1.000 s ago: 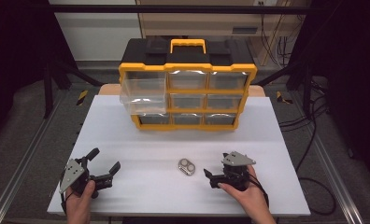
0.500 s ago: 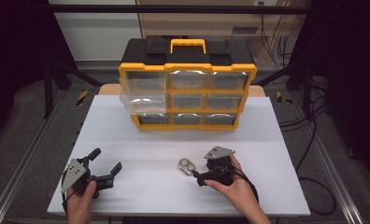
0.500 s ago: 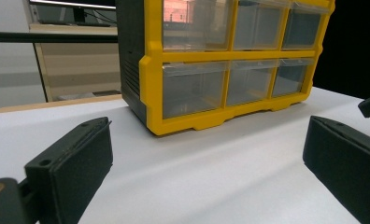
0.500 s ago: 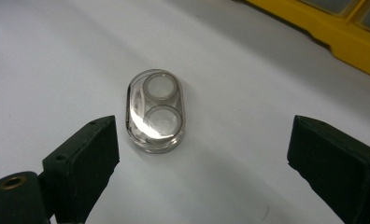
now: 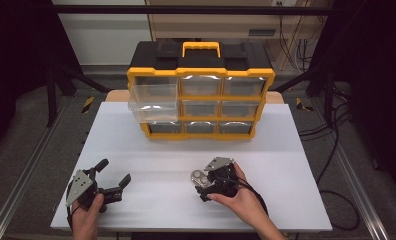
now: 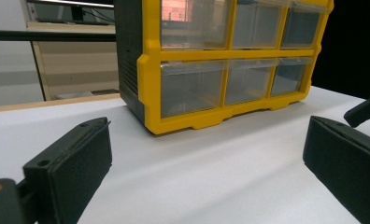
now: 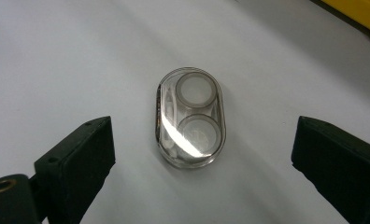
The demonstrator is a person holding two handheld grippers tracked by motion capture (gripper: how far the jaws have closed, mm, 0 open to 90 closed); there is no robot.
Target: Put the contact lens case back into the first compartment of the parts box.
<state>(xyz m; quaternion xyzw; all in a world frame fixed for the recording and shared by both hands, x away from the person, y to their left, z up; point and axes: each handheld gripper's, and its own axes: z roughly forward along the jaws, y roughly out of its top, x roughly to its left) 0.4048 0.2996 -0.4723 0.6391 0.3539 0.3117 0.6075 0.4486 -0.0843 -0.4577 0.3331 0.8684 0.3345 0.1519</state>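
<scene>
The right claw [image 5: 202, 186] is hovering with its jaws spread wide on either side of a small clear oval plastic case with two round wells [image 7: 189, 117], which is lying flat on the white table [image 5: 286, 150], apparently untouched by either jaw. The left claw [image 5: 115, 176] is resting near the table's front left corner, likewise gaping and gripping nothing. A yellow-and-black plastic drawer organiser [image 5: 201, 95] is standing at the table's far side, its upper left clear drawer [image 5: 153, 97] pulled out.

High view soft, surroundings dark, white table [image 5: 286, 150] bright. Glare streak on clear oval case [image 7: 188, 116]. Organizer drawers [image 6: 192, 88] catch reflections. Hand-held gripper pads [image 7: 80, 158] blurred up close.
</scene>
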